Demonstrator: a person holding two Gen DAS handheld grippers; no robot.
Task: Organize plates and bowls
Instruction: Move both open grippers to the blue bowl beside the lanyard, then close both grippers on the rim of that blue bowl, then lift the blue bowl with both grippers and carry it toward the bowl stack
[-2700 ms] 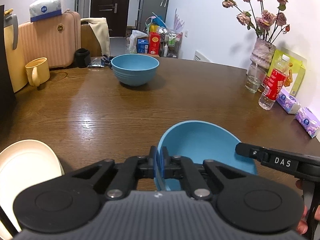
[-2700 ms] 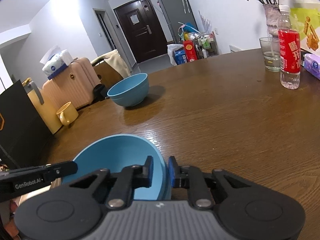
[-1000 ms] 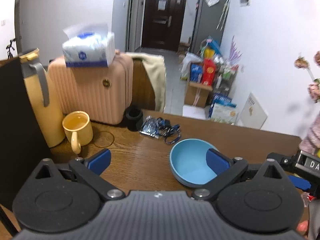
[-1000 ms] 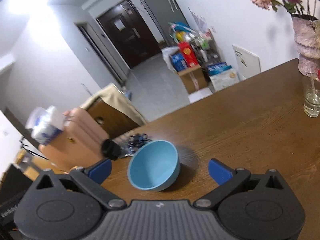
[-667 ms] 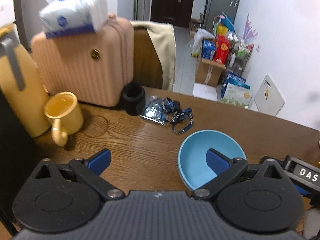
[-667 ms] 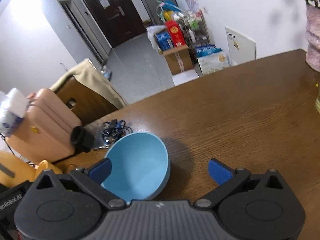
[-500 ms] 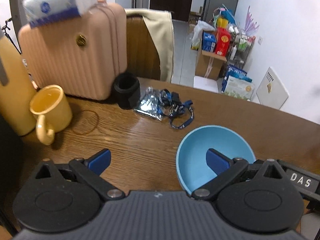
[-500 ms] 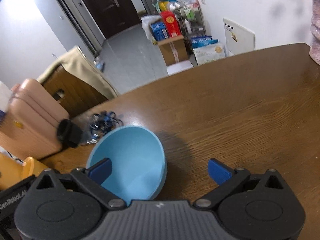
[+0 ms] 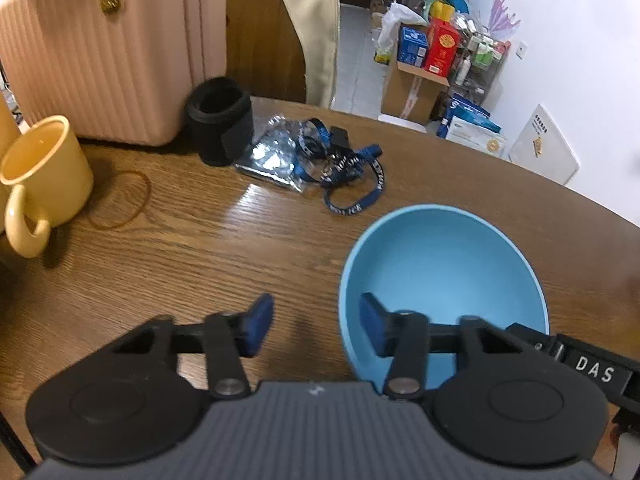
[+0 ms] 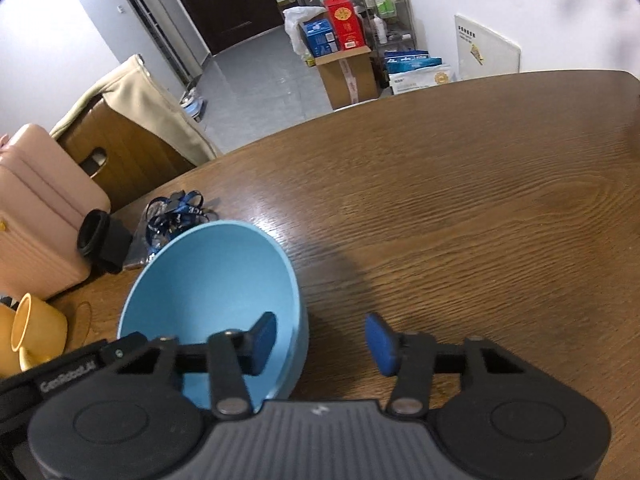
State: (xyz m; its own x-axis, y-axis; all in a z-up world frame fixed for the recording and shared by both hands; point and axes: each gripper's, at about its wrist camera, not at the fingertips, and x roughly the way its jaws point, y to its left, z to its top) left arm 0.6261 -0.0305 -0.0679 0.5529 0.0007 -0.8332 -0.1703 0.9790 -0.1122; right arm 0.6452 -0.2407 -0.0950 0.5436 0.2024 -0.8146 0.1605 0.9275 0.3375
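A light blue bowl [image 9: 440, 268] stands upright on the brown wooden table [image 9: 200, 248]. My left gripper [image 9: 314, 328] straddles the bowl's left rim, one pad inside and one outside. Its jaws are closing, with a gap still visible on both sides of the rim. In the right wrist view the same bowl [image 10: 212, 280] has its right rim between the pads of my right gripper [image 10: 322, 342], whose jaws are also closing without touching. Each gripper's black body shows at the edge of the other's view.
A yellow mug [image 9: 44, 176], a rubber band [image 9: 120, 200], a black cylinder [image 9: 220, 120], a foil bag with blue lanyards [image 9: 340, 168] and a pink suitcase [image 9: 108, 48] crowd the table's far left. Bare wood [image 10: 480, 220] stretches to the bowl's right.
Both grippers let go of a nearer blue bowl, rose, then came down over the far bowl. Their jaws have narrowed from wide open to straddling its rim.
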